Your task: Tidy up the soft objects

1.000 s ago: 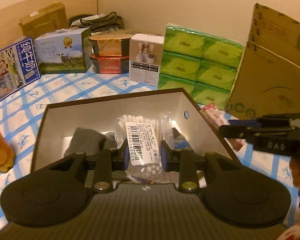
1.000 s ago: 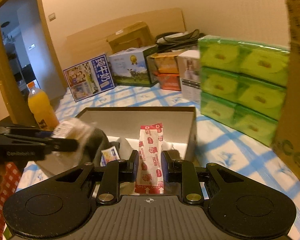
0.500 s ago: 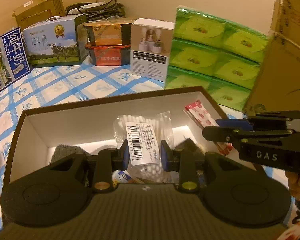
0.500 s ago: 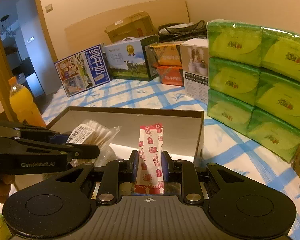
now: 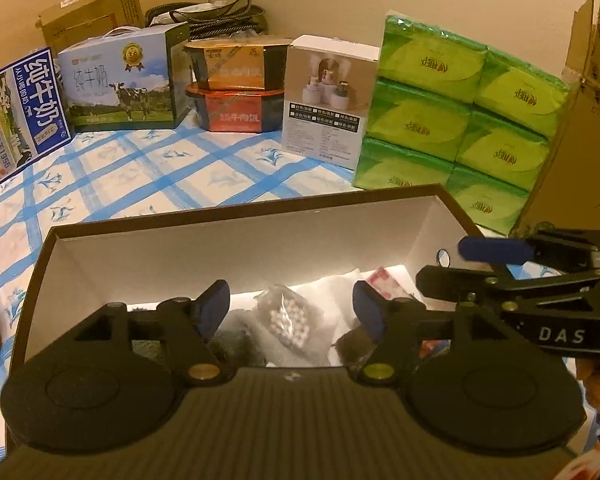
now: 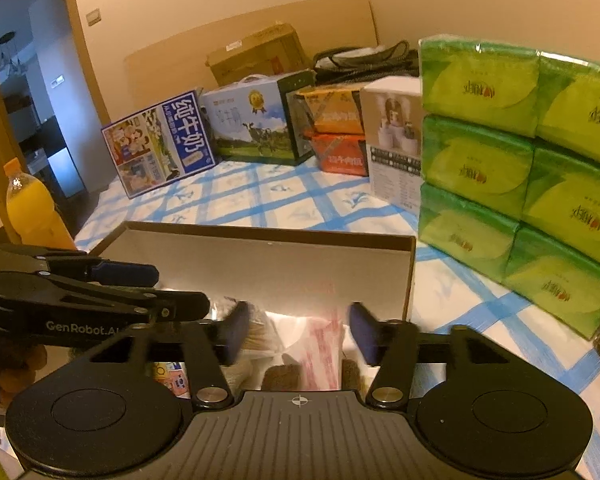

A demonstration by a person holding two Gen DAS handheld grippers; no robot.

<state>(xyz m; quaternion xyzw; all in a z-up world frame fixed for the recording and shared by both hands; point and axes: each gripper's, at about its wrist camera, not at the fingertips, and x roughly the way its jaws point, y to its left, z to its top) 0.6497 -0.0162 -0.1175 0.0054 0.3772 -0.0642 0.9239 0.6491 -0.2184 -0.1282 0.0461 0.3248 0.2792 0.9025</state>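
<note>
An open brown box (image 5: 236, 252) with white walls lies on the blue-checked cloth; it also shows in the right wrist view (image 6: 260, 256). My left gripper (image 5: 292, 312) is open above the box, over a clear bag of cotton swabs (image 5: 292, 324) that lies inside. My right gripper (image 6: 298, 332) is open above the box, over a red-and-white packet (image 6: 324, 348) lying inside. The packet's end shows in the left wrist view (image 5: 384, 284). The right gripper also shows in the left wrist view (image 5: 496, 264), the left gripper in the right wrist view (image 6: 140, 288). Grey soft items lie in the box, partly hidden.
A stack of green tissue packs (image 5: 460, 120) stands behind the box on the right, next to a white carton (image 5: 328, 96), food boxes (image 5: 236, 88) and milk cartons (image 5: 124, 84). A cardboard box (image 5: 580, 140) stands far right. An orange juice bottle (image 6: 28, 208) stands left.
Both grippers have opened. The swab bag has dropped from the left gripper into the box, and the red-and-white packet has dropped from the right gripper into the box.
</note>
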